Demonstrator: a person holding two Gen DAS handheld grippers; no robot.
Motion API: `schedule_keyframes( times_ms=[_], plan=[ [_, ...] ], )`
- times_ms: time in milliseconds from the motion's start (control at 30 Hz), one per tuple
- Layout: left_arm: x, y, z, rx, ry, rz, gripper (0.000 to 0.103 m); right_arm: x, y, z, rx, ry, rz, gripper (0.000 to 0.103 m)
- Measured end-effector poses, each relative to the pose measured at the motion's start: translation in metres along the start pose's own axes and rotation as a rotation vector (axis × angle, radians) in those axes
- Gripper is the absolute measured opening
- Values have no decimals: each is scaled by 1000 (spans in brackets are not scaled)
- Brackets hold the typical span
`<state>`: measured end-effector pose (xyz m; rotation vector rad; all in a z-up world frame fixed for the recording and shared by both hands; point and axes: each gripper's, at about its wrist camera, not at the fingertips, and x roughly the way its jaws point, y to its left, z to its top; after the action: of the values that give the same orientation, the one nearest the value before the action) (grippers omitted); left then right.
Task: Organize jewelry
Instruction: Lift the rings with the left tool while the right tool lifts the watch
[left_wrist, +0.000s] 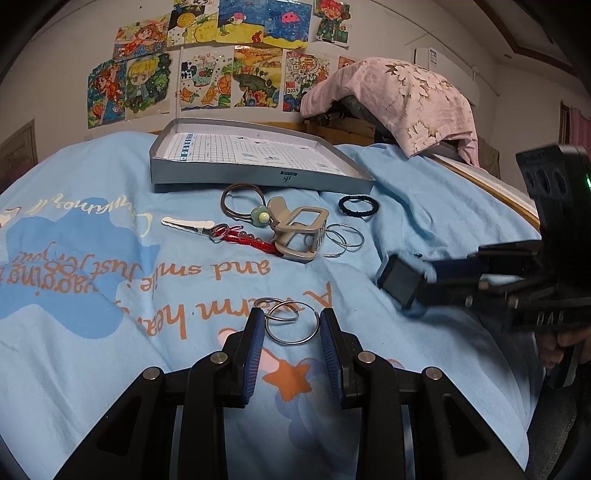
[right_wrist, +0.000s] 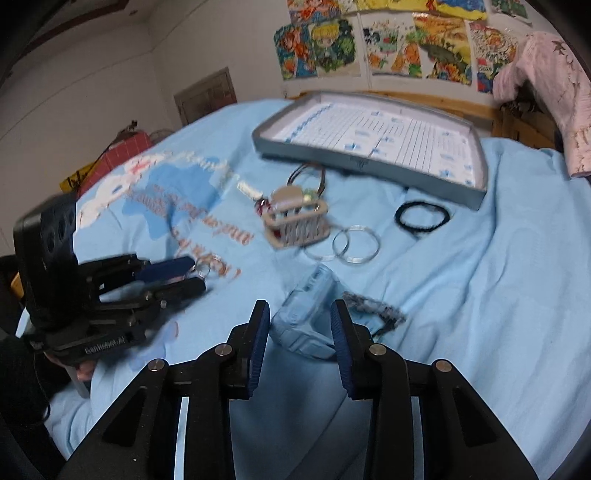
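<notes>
A grey shallow tray (left_wrist: 258, 173) (right_wrist: 369, 166) lies at the back of the blue bedspread. In front of it lie a beige hair claw (left_wrist: 301, 232) (right_wrist: 295, 221), a brown hair tie with a green bead (left_wrist: 243, 203), a white clip (left_wrist: 188, 224), a red beaded cord (left_wrist: 251, 240), silver rings (left_wrist: 341, 238) (right_wrist: 354, 243) and a black hair tie (left_wrist: 358, 206) (right_wrist: 421, 218). My left gripper (left_wrist: 292, 325) (right_wrist: 192, 275) is open around linked silver rings (left_wrist: 290, 321). My right gripper (right_wrist: 299, 325) (left_wrist: 402, 284) is open around a light blue clip (right_wrist: 306, 314); a dark beaded strand (right_wrist: 373, 308) lies beside it.
A pink flowered cloth (left_wrist: 399, 96) drapes over something at the back right. Drawings (left_wrist: 207, 74) cover the wall behind the bed. A wooden bed edge (left_wrist: 491, 184) runs along the right. The bedspread (left_wrist: 110, 295) is wrinkled.
</notes>
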<state>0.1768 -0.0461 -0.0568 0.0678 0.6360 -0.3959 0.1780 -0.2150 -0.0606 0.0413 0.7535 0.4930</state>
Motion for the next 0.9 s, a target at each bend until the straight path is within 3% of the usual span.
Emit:
schedule_keyframes(
  times_ms=[133, 200, 300, 667, 900],
  plan=[
    [-1, 1, -1, -7, -6, -7, 29, 5, 16, -6, -78, 21, -41, 30],
    [-2, 2, -2, -7, -10, -9, 29, 6, 20, -6, -101, 21, -45, 23],
    [-5, 2, -2, -6, -24, -11, 29, 4, 20, -6, -100, 13, -45, 22],
    [-14, 6, 0, -28, -66, 0, 29, -21, 4, 0, 75, -133, 260, 20],
    [-19, 9, 4, -47, -86, -12, 29, -34, -4, 2, 111, -217, 286, 20]
  ],
)
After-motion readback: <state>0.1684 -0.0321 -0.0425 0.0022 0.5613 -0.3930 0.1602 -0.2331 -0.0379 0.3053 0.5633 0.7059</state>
